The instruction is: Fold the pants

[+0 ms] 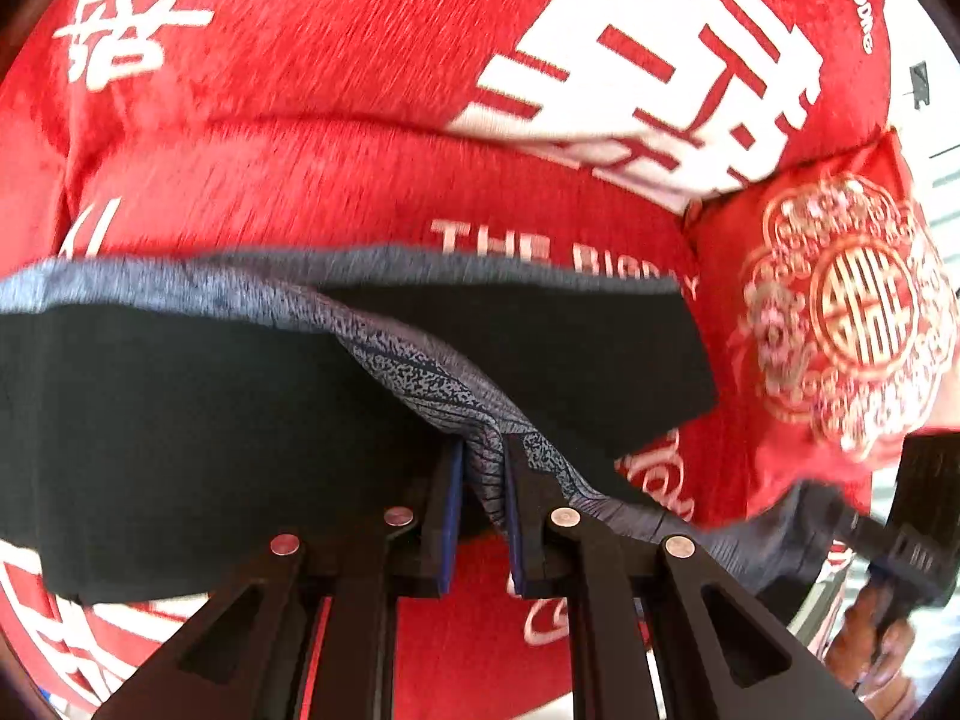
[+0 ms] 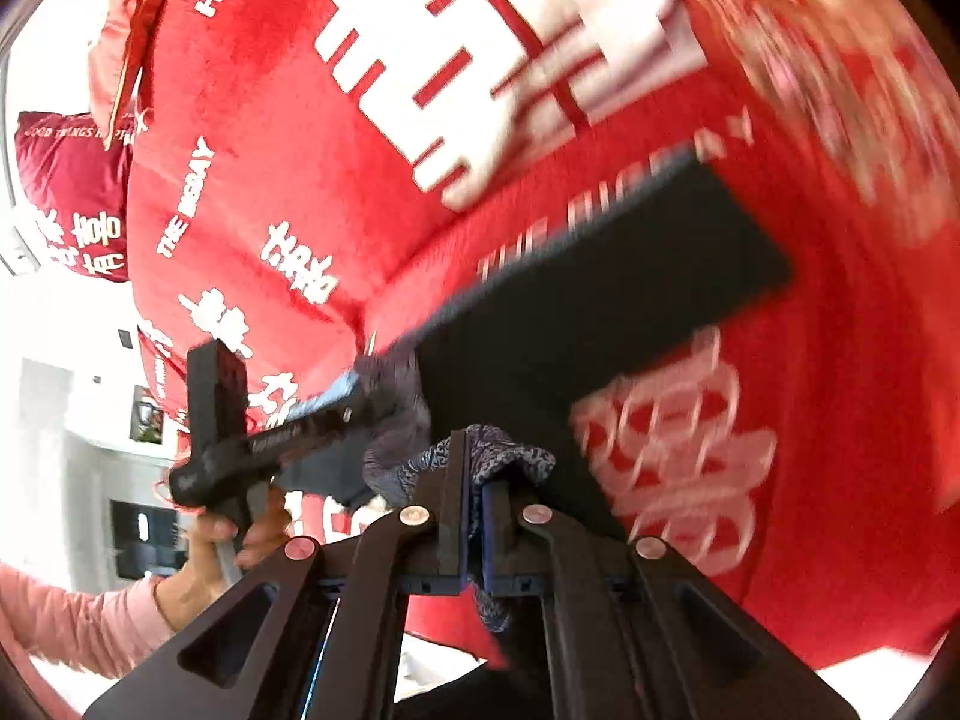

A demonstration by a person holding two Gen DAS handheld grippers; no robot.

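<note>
From the left wrist camera, I see my left gripper (image 1: 483,480) pinched narrow on a grey speckled band of the black fabric pants (image 1: 180,420), the cloth bunched between the blue pads. The pants hang spread across the middle of the view, from nine o'clock to three o'clock, lifted above the red plush bedspread with white lettering (image 1: 330,60). A red embroidered cushion (image 1: 840,312) sits at three o'clock. The other tool shows at about four o'clock.

My worry here is the thin bite: only a narrow ridge of speckled fabric sits between the pads, and the weight of the hanging leg could drag it out.

From the right wrist camera, my right gripper (image 2: 477,498) is closed on another gathered bit of the same speckled band, with the black leg (image 2: 600,300) stretching away toward one o'clock. The left gripper's body (image 2: 240,438) sits at nine o'clock, close by. This view is smeared by motion, so I may be misjudging how much cloth is caught.

With both grips so near each other, the pants could sag unevenly and fold crooked, or the tools could knock together.
</note>
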